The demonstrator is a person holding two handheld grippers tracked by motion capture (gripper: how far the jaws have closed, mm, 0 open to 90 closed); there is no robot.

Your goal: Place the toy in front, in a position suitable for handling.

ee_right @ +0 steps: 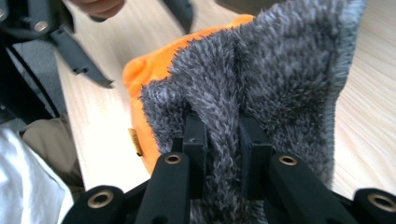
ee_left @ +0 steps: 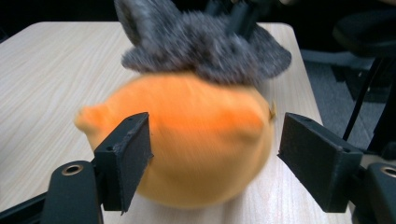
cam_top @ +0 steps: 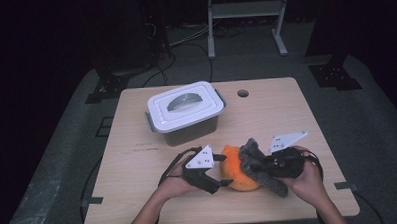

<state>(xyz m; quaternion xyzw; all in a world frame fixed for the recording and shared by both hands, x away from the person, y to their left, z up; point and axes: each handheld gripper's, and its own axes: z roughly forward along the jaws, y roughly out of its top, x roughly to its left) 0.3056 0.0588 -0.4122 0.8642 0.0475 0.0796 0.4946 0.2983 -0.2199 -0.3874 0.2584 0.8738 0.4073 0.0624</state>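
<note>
An orange plush ball (cam_top: 237,174) lies near the front edge of the wooden table (cam_top: 139,194), with a grey furry cloth (cam_top: 252,155) draped over its right side. In the left gripper view my left gripper (ee_left: 215,149) stands open around the orange ball (ee_left: 201,135). One jaw is against the ball's side and the other stands clear of it, with the grey cloth (ee_left: 205,51) above. My right gripper (ee_right: 223,140) is shut on a fold of the grey cloth (ee_right: 280,70), which hides most of the orange ball (ee_right: 154,70). In the high view the left gripper (cam_top: 222,169) and right gripper (cam_top: 262,166) face each other.
A white lidded storage box (cam_top: 185,112) with a grey handle stands at the table's back centre-left. A round cable hole (cam_top: 243,93) is near the far edge. A metal frame's legs (cam_top: 211,46) stand on the floor beyond the table.
</note>
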